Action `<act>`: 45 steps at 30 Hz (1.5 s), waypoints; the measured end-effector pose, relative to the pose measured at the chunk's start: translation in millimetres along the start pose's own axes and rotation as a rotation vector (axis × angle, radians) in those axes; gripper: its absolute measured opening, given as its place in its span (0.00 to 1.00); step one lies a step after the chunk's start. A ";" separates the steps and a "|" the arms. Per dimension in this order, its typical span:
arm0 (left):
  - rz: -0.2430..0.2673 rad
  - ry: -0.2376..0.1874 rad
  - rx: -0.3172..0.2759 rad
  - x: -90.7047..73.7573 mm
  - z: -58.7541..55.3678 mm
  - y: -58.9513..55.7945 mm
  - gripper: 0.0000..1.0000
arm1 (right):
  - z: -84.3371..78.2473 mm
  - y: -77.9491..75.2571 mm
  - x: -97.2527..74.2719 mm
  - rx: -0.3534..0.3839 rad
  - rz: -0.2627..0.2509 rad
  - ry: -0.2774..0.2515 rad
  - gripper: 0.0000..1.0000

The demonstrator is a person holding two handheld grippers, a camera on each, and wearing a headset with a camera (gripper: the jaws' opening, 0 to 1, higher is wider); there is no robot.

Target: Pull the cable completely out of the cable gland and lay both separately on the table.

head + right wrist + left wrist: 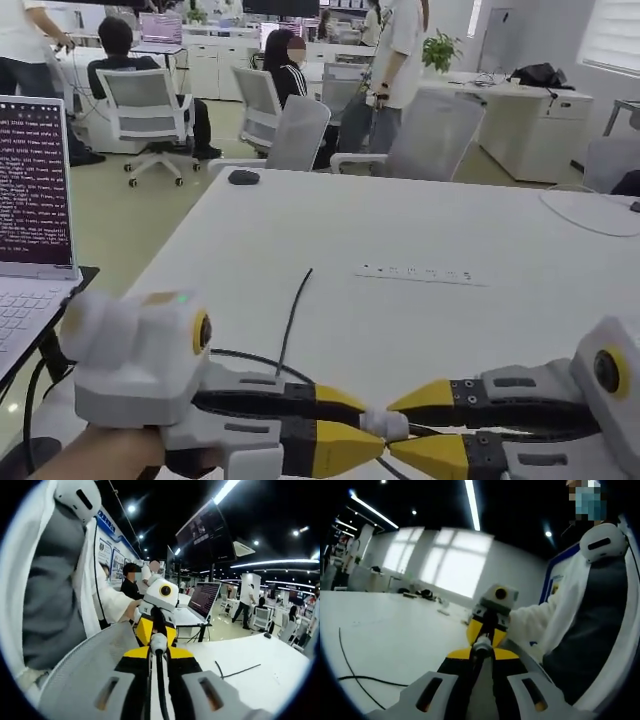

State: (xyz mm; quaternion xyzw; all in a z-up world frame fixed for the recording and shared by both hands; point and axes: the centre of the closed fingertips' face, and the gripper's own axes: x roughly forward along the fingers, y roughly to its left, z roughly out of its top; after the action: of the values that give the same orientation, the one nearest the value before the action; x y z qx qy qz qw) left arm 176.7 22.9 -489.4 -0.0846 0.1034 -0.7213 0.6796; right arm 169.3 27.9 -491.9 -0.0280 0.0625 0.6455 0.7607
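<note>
A small white cable gland [385,425] hangs above the table's near edge between two grippers that meet tip to tip. From the left, my left gripper [372,426] is shut on the gland [482,645]. My right gripper [395,432] comes from the right, shut on the black cable [160,680], which runs back between its jaws from the gland [158,643]. More of the cable [290,320] lies loose on the white table [450,220], curving away behind the left gripper. Each gripper view shows the other gripper straight ahead.
A laptop [30,200] stands open at the left edge on a side stand. A white power strip [415,272] lies mid-table and a black mouse [243,177] sits at the far corner. Office chairs [150,105] and people are beyond the table.
</note>
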 end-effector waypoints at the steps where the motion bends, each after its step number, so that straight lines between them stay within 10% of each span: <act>1: 0.004 -0.013 0.030 0.0 3.3 -0.6 0.14 | 1.3 -1.8 -1.1 0.060 0.001 -0.011 0.11; 7: 0.049 -0.088 0.213 -7.2 26.6 1.6 0.15 | 13.2 -10.2 -11.7 0.386 0.008 -0.104 0.28; 11: 0.058 -0.035 0.330 -5.5 23.9 0.2 0.15 | 28.3 -7.0 -14.0 0.515 0.042 -0.179 0.29; 25: 0.043 -0.020 0.365 0.2 21.3 -3.8 0.15 | 20.5 0.1 -5.5 0.518 0.073 -0.149 0.12; 38: 0.020 -0.012 0.095 -0.2 16.8 -1.0 0.15 | 18.7 2.8 -7.2 0.310 0.029 -0.110 0.10; 41: 0.010 -0.003 -0.071 0.0 14.1 0.2 0.15 | 17.4 2.7 -7.1 0.209 0.009 -0.083 0.10; 45: 0.003 -0.005 -0.095 0.5 13.5 0.3 0.15 | 17.0 5.1 -7.0 0.097 -0.003 -0.047 0.10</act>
State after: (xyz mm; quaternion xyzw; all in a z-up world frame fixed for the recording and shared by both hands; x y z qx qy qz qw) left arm 180.5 22.0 -476.6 -0.1184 0.1363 -0.7143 0.6762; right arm 164.1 24.0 -474.0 0.0237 0.0758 0.6410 0.7634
